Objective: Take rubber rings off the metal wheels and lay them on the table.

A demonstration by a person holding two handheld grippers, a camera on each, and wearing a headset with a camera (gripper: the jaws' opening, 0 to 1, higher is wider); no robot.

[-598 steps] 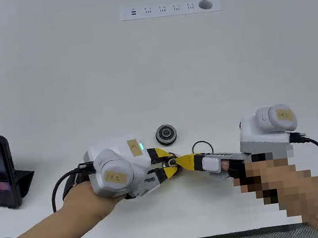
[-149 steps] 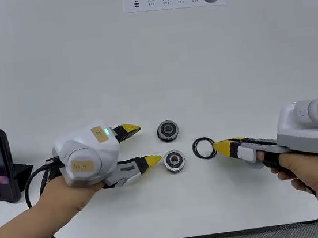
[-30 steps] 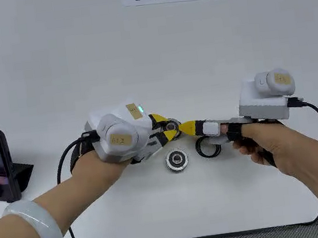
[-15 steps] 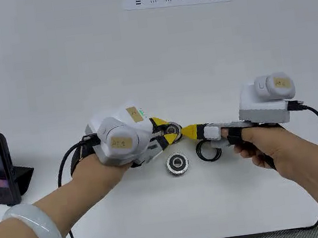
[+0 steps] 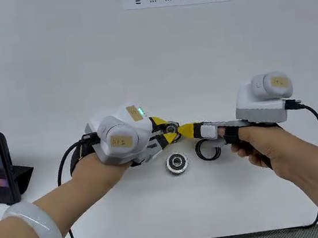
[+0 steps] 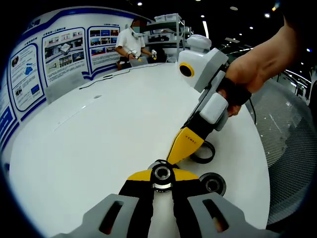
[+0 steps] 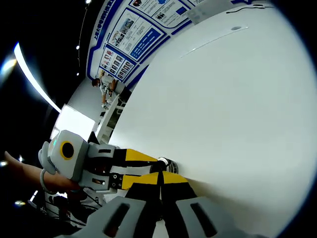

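Metal wheel [image 6: 162, 173] tight between left gripper [image 6: 162, 177] tips; right gripper [image 7: 160, 174] closed, seemingly touching its rim.

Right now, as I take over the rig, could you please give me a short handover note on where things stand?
Left hand-held gripper: shut on a metal wheel, held above the table.
Right hand-held gripper: jaws together, tips at that wheel's rim; I cannot tell whether they pinch rubber.
On the table: a second wheel, and a black rubber ring beside it.
Done: that ring is off and laid down.
Left: the held wheel's dark outer band looks in place, so pull it and lay it down. I cannot tell whether the second wheel carries a ring; check it.
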